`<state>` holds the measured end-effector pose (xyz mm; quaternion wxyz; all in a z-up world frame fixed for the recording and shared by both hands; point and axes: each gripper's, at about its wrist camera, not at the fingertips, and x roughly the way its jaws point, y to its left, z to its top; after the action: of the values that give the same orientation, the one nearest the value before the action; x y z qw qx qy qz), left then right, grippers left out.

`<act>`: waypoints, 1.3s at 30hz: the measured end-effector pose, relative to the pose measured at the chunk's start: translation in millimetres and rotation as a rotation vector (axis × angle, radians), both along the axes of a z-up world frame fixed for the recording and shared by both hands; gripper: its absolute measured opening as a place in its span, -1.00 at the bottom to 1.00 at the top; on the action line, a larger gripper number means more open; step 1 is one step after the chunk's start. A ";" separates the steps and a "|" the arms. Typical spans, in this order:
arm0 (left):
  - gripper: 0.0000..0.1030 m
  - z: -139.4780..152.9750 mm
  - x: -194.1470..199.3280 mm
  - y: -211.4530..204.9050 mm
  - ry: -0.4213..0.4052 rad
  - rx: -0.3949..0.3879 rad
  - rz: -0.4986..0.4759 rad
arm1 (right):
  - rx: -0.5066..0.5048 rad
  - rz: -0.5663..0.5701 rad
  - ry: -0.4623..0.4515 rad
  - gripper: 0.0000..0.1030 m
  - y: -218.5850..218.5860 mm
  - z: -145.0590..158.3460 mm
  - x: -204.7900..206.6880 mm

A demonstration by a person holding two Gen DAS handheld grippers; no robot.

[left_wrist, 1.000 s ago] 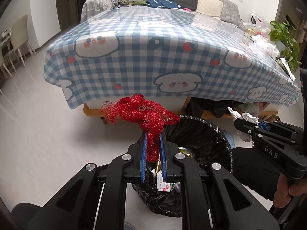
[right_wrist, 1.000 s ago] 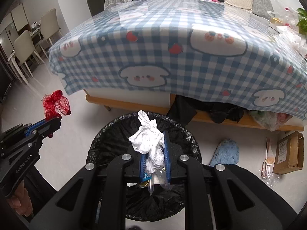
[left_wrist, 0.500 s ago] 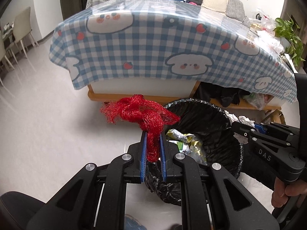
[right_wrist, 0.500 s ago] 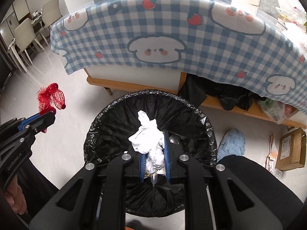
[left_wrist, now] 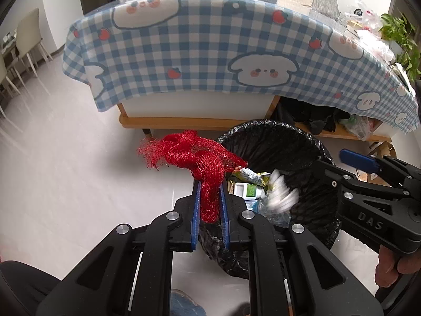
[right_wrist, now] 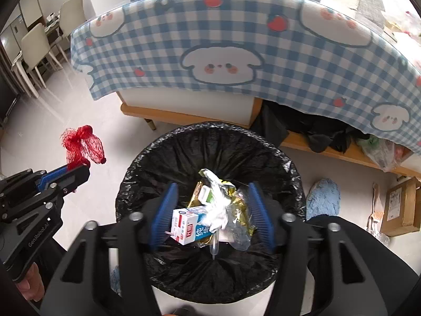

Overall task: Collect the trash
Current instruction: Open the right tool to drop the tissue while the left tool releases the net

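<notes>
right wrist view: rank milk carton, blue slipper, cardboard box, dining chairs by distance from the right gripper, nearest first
1. Milk carton: in the bin, right between the open right gripper's fingers.
2. Blue slipper: on the floor, just right of the bin.
3. Cardboard box: floor, far right edge.
4. Dining chairs: upper left, far across the room.

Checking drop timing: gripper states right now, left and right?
Left gripper: closed on the red mesh net.
Right gripper: open, holding nothing, over the trash bin.
</notes>
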<state>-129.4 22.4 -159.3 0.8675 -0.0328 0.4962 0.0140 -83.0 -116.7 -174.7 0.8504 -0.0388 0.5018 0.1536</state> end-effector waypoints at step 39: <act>0.15 -1.7 16.1 -90.1 -0.006 -0.020 -0.117 | -0.024 -0.259 -0.066 0.85 -128.4 23.6 -16.6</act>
<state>-113.3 -67.6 -161.0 0.8680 -0.0124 0.4946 -0.0418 -99.6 -245.2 -151.1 0.8787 0.0110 0.4760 0.0353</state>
